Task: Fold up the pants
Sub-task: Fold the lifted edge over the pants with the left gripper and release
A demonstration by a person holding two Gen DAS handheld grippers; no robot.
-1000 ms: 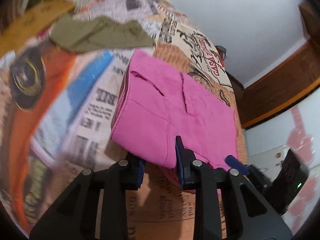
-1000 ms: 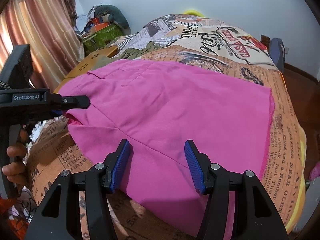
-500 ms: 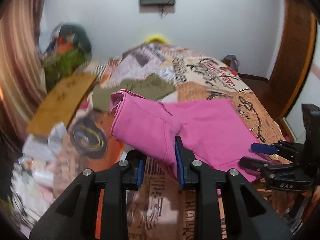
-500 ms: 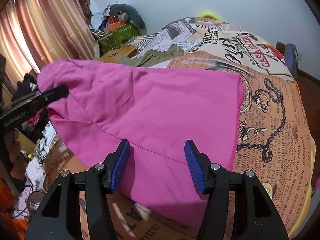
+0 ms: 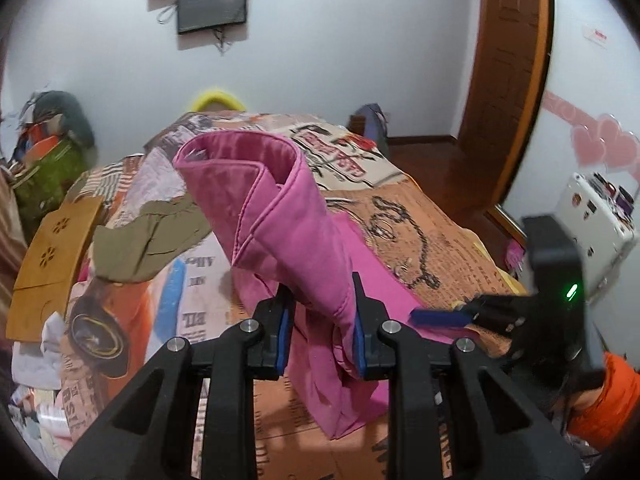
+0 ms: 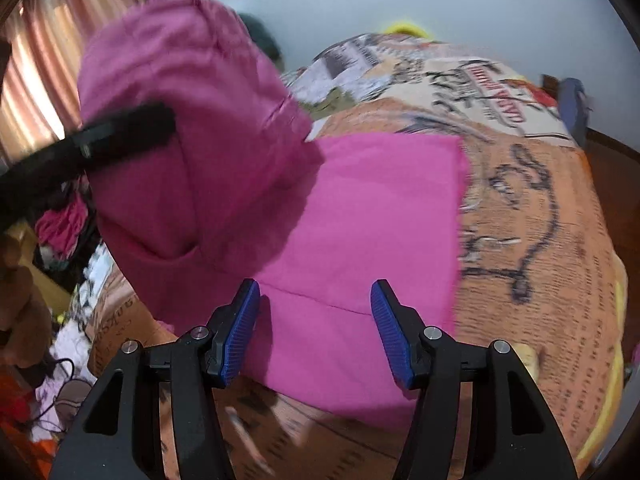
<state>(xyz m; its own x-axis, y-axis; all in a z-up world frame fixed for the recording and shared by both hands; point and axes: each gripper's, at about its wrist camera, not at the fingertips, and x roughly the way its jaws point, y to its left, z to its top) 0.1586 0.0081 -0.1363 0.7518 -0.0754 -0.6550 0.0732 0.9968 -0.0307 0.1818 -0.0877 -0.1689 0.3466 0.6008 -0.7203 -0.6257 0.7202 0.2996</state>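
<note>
The pink pants (image 5: 280, 216) lie partly on the newspaper-print bed cover (image 5: 420, 232). My left gripper (image 5: 320, 328) is shut on a bunched edge of the pants and holds that end lifted, the cloth rising in a folded loop. In the right wrist view the lifted part (image 6: 192, 128) hangs at the left with the left gripper's finger (image 6: 120, 136) across it, and the flat part (image 6: 380, 208) lies on the bed. My right gripper (image 6: 316, 332) is open, its blue pads just above the near edge of the flat part. It also shows in the left wrist view (image 5: 444, 316).
An olive garment (image 5: 148, 236) lies on the bed at the left. A brown board (image 5: 52, 256) and a green bag (image 5: 44, 176) stand at the far left. A wooden door (image 5: 508, 60) is at the right. Clutter lies on the floor (image 6: 60, 224) left of the bed.
My left gripper has lifted its end of the pants higher and swung it up over the flat part. The right gripper has stayed open above the near edge.
</note>
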